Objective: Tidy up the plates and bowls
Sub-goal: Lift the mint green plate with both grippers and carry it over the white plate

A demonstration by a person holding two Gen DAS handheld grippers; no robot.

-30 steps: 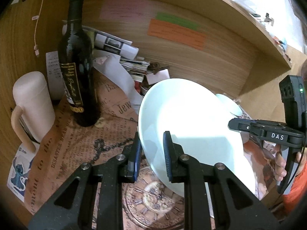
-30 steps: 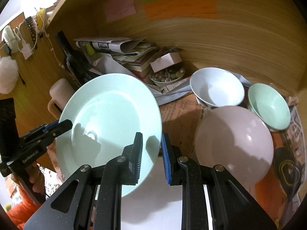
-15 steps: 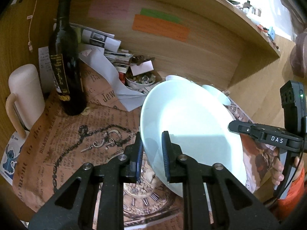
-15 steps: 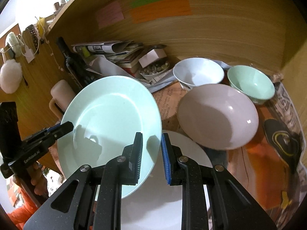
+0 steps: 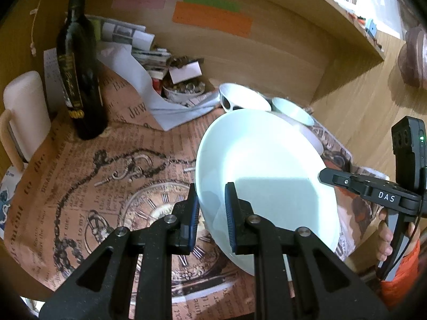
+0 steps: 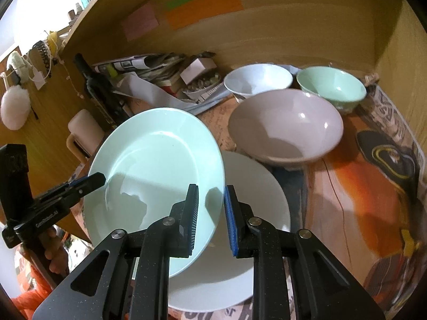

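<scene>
The pale green plate (image 6: 157, 165) is held off the desk, tilted, between two claws. The left gripper (image 5: 211, 213) is clamped narrow on the plate's left rim; the right gripper (image 6: 211, 213) is clamped narrow on the opposite rim. Both grips sit only on the lip — neither reaches far into the well.

Directly under the green plate's right edge lies a white plate (image 6: 256, 213), flat on the printed newspaper sheet (image 5: 88, 181). Judged from this, the step in hand is stacking the green plate onto the white one.

Beyond the white plate stands a pink bowl (image 6: 285, 128), close to it; behind that, a white bowl (image 6: 257, 81) and a green bowl (image 6: 331, 86) stand side by side. Well to the left of the plates stand a dark bottle (image 5: 80, 69) and a cream mug (image 5: 25, 112).

Recommendations: level the green plate before lowering it, and keep both hands descending together so neither rim twists out of its pads. Centre it over the white plate, clear of the pink bowl's rim. Release only once it rests — ceramic on ceramic will chip if dropped.
</scene>
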